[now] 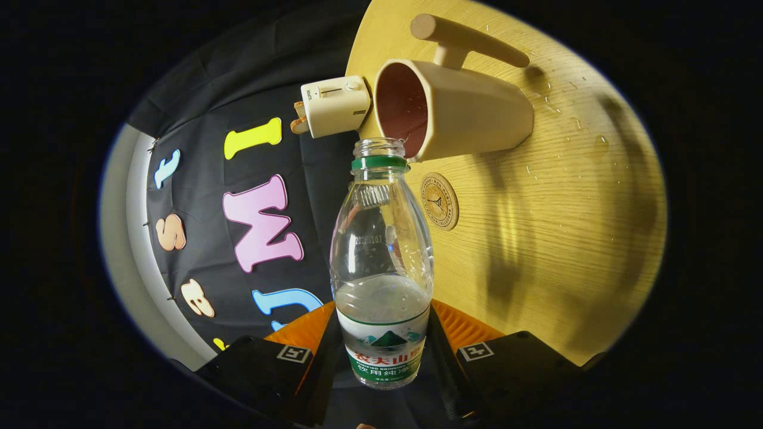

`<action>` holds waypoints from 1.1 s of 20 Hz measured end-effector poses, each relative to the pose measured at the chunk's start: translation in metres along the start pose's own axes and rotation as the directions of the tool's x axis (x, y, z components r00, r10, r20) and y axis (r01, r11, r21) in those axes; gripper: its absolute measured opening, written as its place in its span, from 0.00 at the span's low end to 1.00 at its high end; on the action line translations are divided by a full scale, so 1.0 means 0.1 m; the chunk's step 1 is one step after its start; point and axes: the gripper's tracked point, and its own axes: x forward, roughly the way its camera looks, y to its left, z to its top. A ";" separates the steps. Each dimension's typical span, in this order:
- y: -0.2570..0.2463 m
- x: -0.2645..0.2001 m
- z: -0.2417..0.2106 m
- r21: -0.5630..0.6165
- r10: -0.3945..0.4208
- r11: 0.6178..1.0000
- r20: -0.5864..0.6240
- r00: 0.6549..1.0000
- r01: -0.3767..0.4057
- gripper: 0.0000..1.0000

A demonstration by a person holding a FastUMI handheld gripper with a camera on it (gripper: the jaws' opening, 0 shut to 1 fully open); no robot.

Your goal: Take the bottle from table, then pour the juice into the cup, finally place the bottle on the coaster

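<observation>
Your tongs (381, 357) are gripping the bottle (381, 262) tight on both sides, tipping its open mouth right at the cup (453, 110). The coaster (440, 201) is sitting on the desk (566, 238) just beside the bottle's neck.

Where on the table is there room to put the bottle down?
The table lies bare beyond the coaster and cup, apart from scattered droplets. It is crowded near the table's edge: toaster, cup and coaster sit close together there. The coaster itself is bare. The claw is shut on the bottle, mouth at the cup's rim.
</observation>
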 end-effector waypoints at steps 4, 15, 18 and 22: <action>0.02 0.01 0.01 0.012 0.004 1.000 0.003 1.000 -0.005 0.75; 0.09 0.00 0.01 0.050 0.010 0.999 -0.003 1.000 -0.010 0.75; 0.12 0.00 0.03 0.068 0.014 0.998 0.000 1.000 -0.014 0.75; 0.18 -0.02 0.02 0.089 0.023 0.996 0.000 1.000 -0.023 0.75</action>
